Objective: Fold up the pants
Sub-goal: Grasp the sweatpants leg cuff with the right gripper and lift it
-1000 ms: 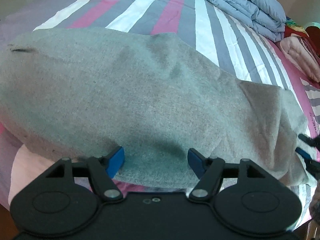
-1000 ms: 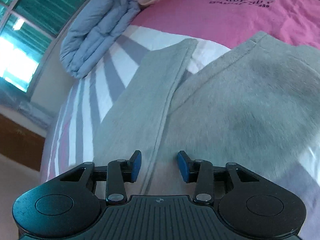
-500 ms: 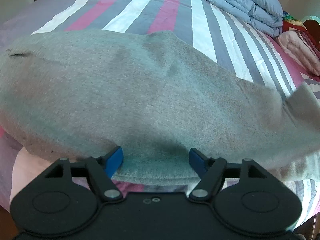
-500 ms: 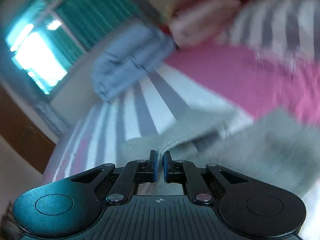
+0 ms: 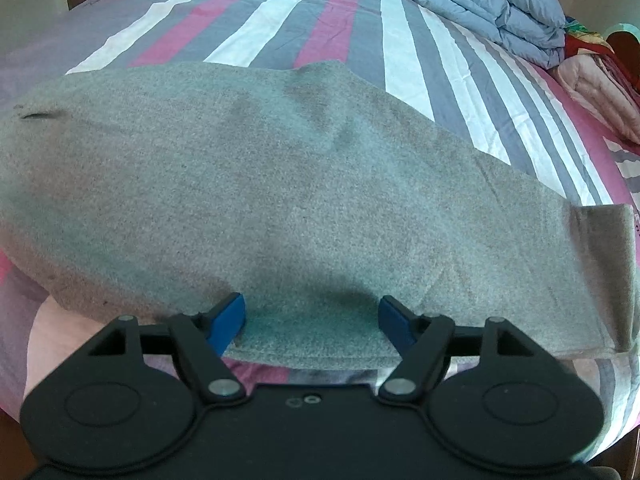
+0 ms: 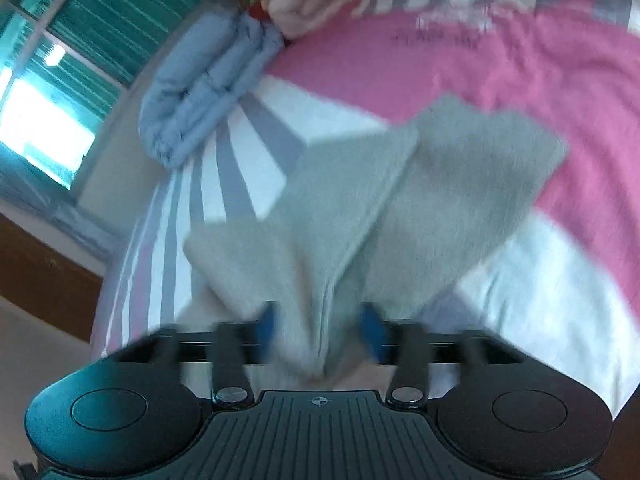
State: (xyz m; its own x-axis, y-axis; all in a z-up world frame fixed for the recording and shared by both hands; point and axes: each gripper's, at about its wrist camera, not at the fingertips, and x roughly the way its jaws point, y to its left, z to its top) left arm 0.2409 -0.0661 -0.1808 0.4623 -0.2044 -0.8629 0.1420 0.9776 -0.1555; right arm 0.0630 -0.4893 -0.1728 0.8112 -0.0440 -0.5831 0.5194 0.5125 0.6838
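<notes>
Now that the right gripper [image 6: 320, 326] has opened its fingers and released the leg end, the grey pants [image 5: 256, 200] lie along the bed's [image 5: 312, 28] near edge, left gripper [image 5: 312, 316] fingers open beside them, so one fold seems done.

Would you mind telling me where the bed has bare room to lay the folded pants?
Free: the striped sheet beyond the grey pants, left of the blue quilt. Crowded: the far right corner, where that quilt meets a pink blanket, and the near edge under the left gripper.
</notes>
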